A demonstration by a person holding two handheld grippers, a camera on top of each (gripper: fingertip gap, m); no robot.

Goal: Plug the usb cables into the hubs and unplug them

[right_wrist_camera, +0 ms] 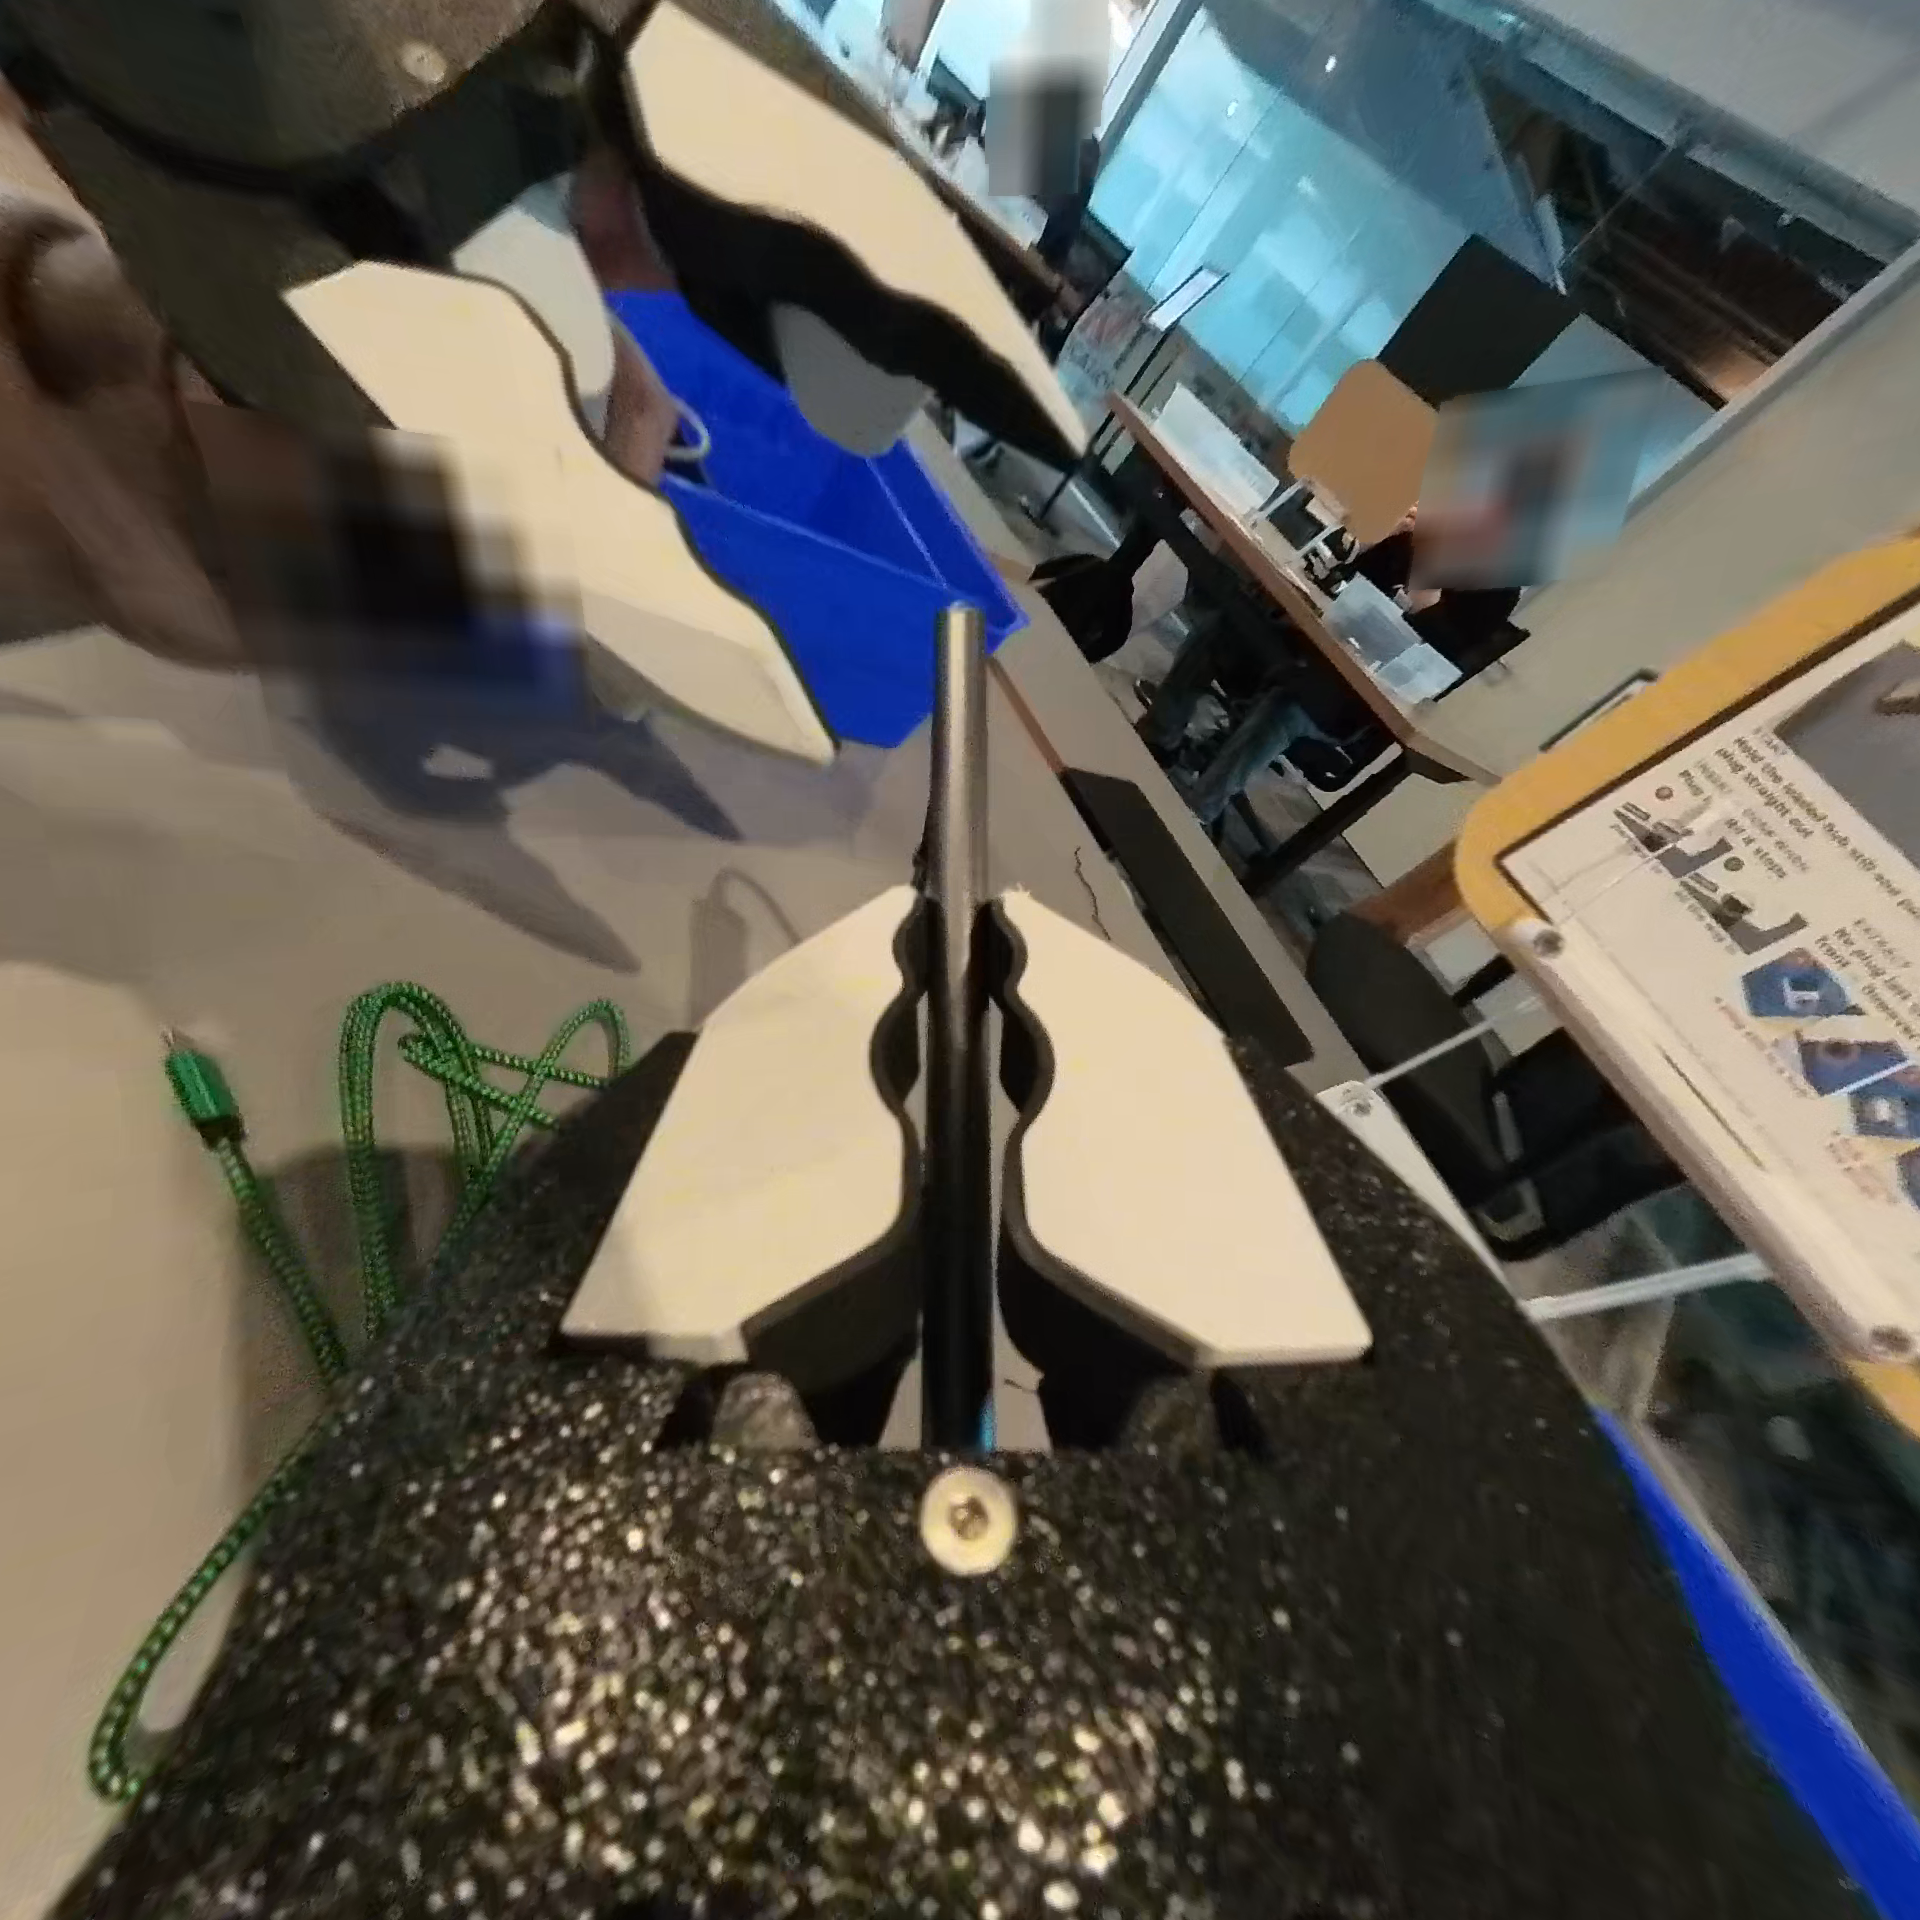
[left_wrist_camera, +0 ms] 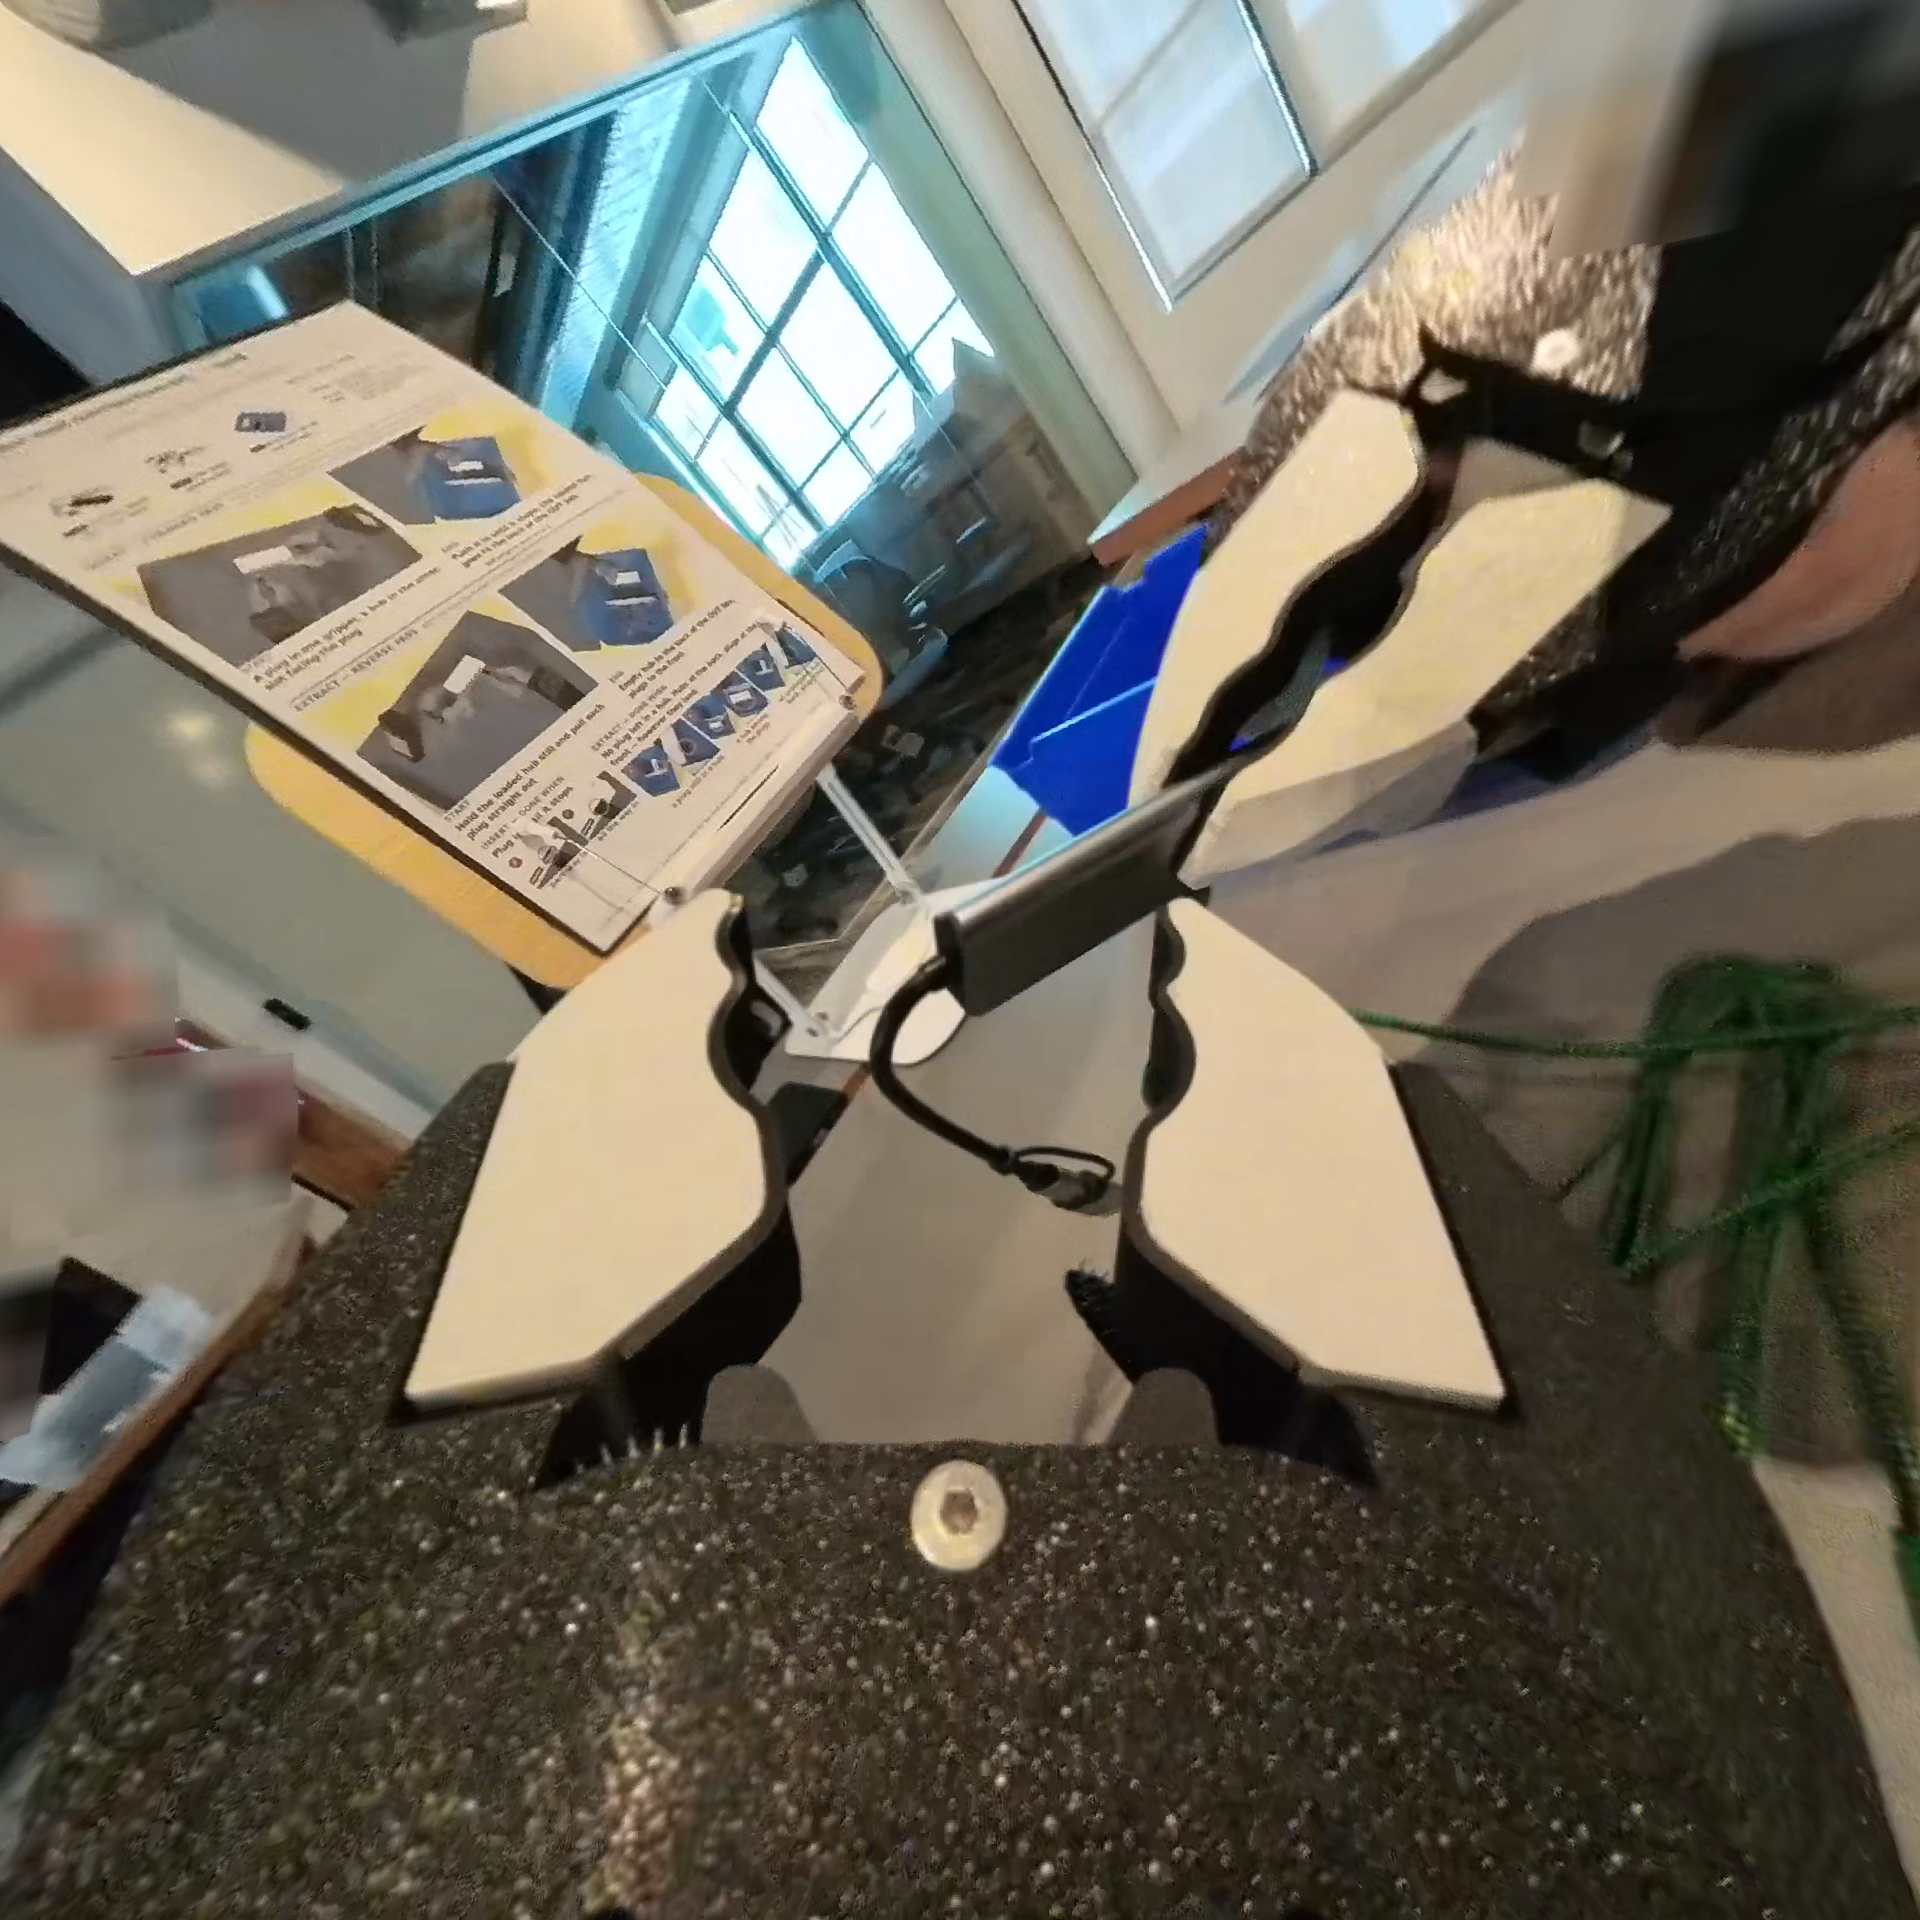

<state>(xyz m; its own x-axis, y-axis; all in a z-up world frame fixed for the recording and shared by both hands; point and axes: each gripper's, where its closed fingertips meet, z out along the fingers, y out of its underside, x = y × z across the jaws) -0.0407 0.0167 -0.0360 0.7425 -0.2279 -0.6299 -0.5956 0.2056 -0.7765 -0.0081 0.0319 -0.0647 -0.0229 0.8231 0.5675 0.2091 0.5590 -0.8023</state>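
My right gripper is shut on a slim dark grey hub, seen edge-on and sticking out past the fingertips. In the left wrist view the right gripper comes in from the upper right, holding the hub in the air. The hub's free end reaches between my left gripper's fingertips, which stand wide open and empty. The hub's short black lead and plug hang loose between the left fingers. The left gripper shows open at the upper left of the right wrist view. A green braided usb cable lies coiled on the table.
A blue bin stands on the table behind the grippers and also shows in the left wrist view. An instruction sheet on a clear stand stands to one side. The green cable lies to the right of the left gripper.
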